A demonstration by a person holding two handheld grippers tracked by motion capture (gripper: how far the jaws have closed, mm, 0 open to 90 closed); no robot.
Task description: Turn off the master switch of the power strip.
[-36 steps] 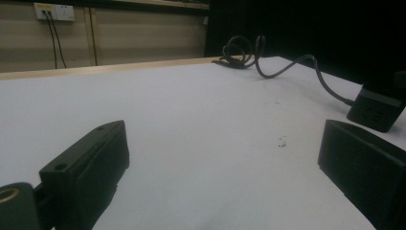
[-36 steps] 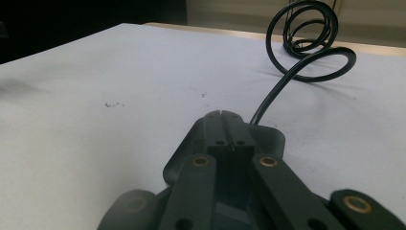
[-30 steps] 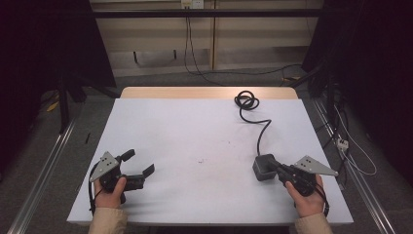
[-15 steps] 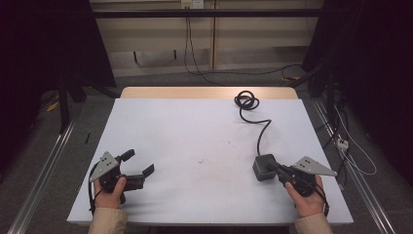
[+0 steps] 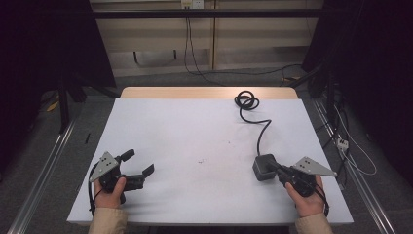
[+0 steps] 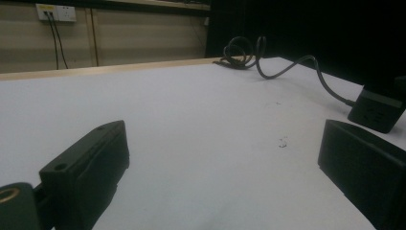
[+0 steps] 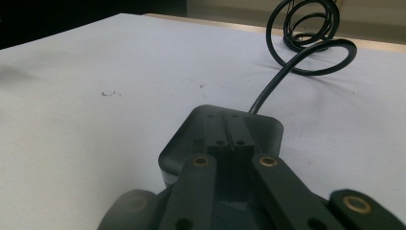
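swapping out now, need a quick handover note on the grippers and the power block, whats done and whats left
Left gripper: open, holds nothing, resting near the table's near left corner.
Right gripper: shut, jaws together, tips over the power block; no grip that I can see.
Block sits near right on the table; its cable runs to a coil at the far edge.
Done: nothing visibly moved.
Left: probably open the right jaws and grip the block.

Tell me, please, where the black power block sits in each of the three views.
High view: the block sits at lower right, at the right gripper's tips.
Left gripper view: the block is at the right edge, mid-height.
Right gripper view: the block is low at centre, under the shut jaws.
Shared landmark: its coiled cable at the table's far edge.
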